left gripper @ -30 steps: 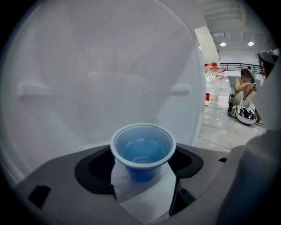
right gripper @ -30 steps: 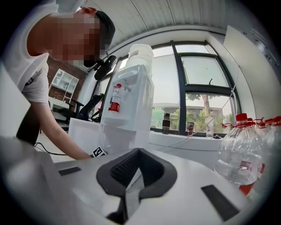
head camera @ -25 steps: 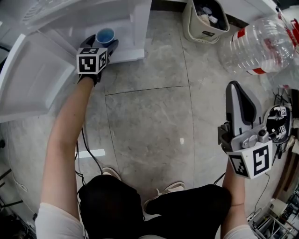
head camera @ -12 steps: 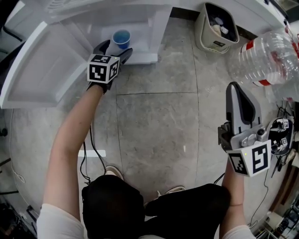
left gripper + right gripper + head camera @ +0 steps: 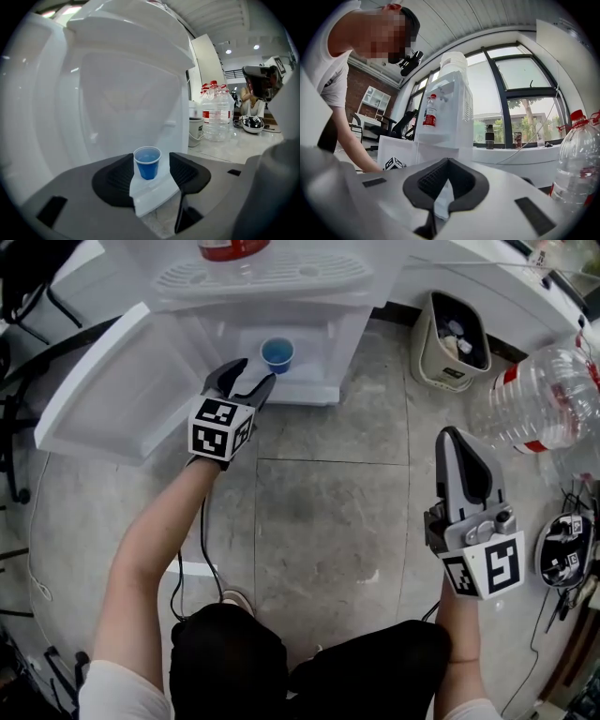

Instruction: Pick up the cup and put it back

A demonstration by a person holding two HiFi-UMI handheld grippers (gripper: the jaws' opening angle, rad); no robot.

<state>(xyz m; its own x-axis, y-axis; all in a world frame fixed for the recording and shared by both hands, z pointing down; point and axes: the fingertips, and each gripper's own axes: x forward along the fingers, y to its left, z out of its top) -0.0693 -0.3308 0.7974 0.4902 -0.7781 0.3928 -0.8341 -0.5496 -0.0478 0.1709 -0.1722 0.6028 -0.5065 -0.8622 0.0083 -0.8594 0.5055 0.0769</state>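
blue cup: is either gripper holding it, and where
Nothing is held. The blue cup stands free on the dispenser tray, beyond the left gripper, whose empty jaws are closing. Right gripper shut, empty.

Cup [image 5: 277, 353] stands in dispenser [image 5: 262, 277] recess, bin [image 5: 453, 343] at right.

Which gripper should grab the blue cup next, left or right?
Left, I think. The left gripper points at the blue cup, just past its closing jaws, not between them. The right gripper is shut, far off over the floor.
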